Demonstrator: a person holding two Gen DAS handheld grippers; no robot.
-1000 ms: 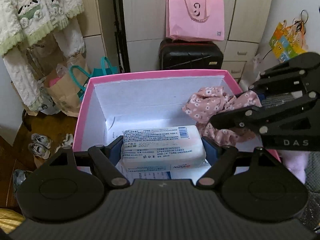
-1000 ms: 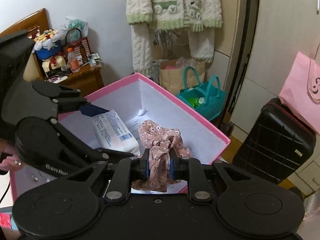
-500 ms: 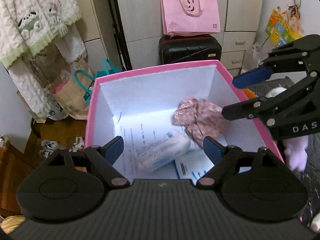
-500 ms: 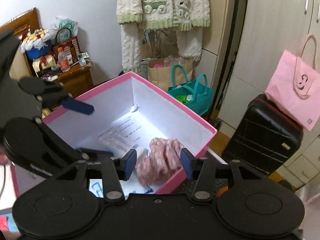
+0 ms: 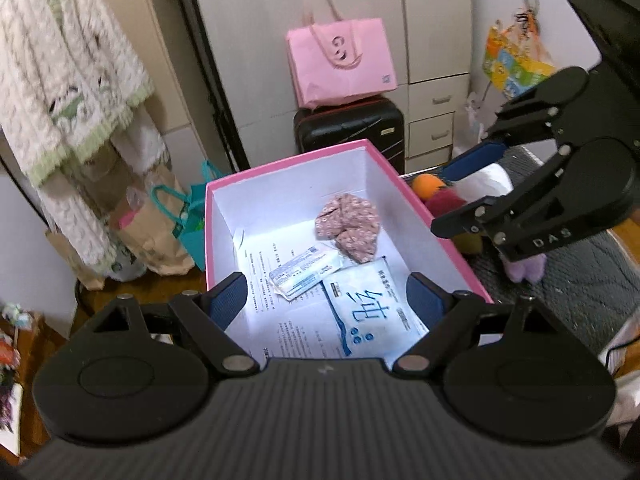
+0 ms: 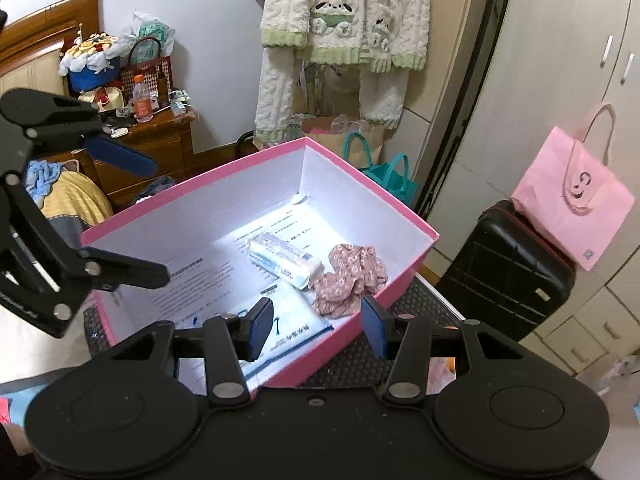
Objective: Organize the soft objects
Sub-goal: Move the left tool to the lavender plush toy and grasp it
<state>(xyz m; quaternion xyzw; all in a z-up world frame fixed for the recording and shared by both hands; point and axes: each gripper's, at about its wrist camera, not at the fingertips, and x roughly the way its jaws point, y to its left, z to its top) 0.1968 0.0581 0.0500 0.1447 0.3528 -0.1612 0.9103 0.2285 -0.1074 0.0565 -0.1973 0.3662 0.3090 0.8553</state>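
Observation:
A pink box (image 5: 288,164) (image 6: 256,162) with white walls holds a pink floral cloth (image 5: 348,228) (image 6: 348,276), a white tissue pack (image 5: 308,272) (image 6: 284,260) and a flat white-and-blue pack (image 5: 368,312) (image 6: 296,332) on printed paper. My left gripper (image 5: 326,300) (image 6: 148,216) hovers open above the box's near end, nothing between its fingers. My right gripper (image 6: 316,328) (image 5: 460,192) is open and empty too, above the box's edge by the floral cloth. Soft toys lie beside the box: an orange one (image 5: 426,184), a white one (image 5: 488,182) and a purple one (image 5: 524,270).
The box stands on a dark grey mat (image 5: 580,280). Behind it is a black suitcase (image 5: 348,128) with a pink bag (image 5: 340,64) on top. Fleece clothes (image 5: 72,80) hang at the left above paper and teal bags (image 5: 160,220). A cluttered wooden nightstand (image 6: 160,140) stands nearby.
The right gripper opened and dropped the floral cloth into the box. The left gripper let go of the tissue pack, which now lies on the box floor. Both grippers rose and drew back.

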